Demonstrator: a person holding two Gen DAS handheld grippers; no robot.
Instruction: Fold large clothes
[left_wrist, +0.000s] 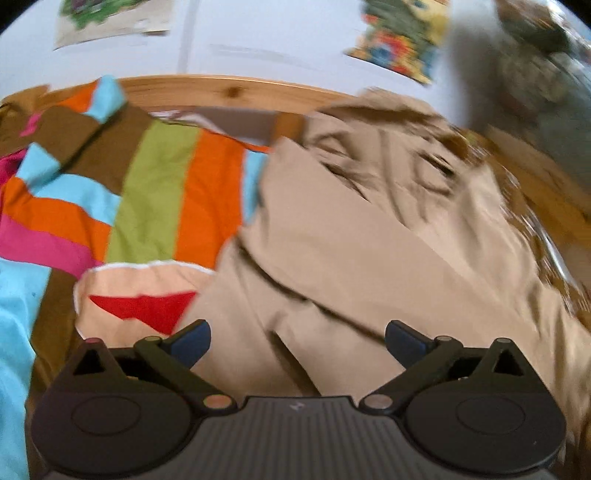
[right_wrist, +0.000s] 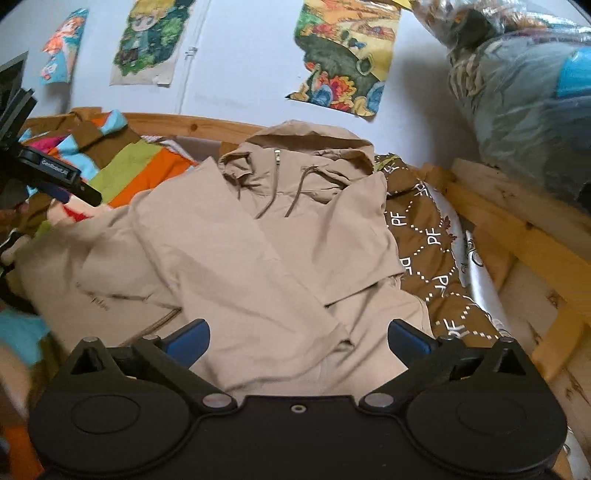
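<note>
A beige hooded jacket (right_wrist: 280, 236) lies face up on the bed, hood toward the wall, with both sleeves folded across its front. My right gripper (right_wrist: 297, 341) hovers open over its lower hem, nothing between the blue pads. In the left wrist view, blurred by motion, the same jacket (left_wrist: 362, 236) fills the right half. My left gripper (left_wrist: 297, 341) is open above its lower left part, holding nothing. The left gripper's dark body (right_wrist: 55, 173) also shows at the left edge of the right wrist view.
A striped multicolour blanket (left_wrist: 159, 192) covers the bed on the left. A brown patterned cover (right_wrist: 432, 258) lies right of the jacket. The wooden bed frame (right_wrist: 517, 229) runs along the right and back. Posters (right_wrist: 347, 55) hang on the wall; a bagged bundle (right_wrist: 528, 96) sits upper right.
</note>
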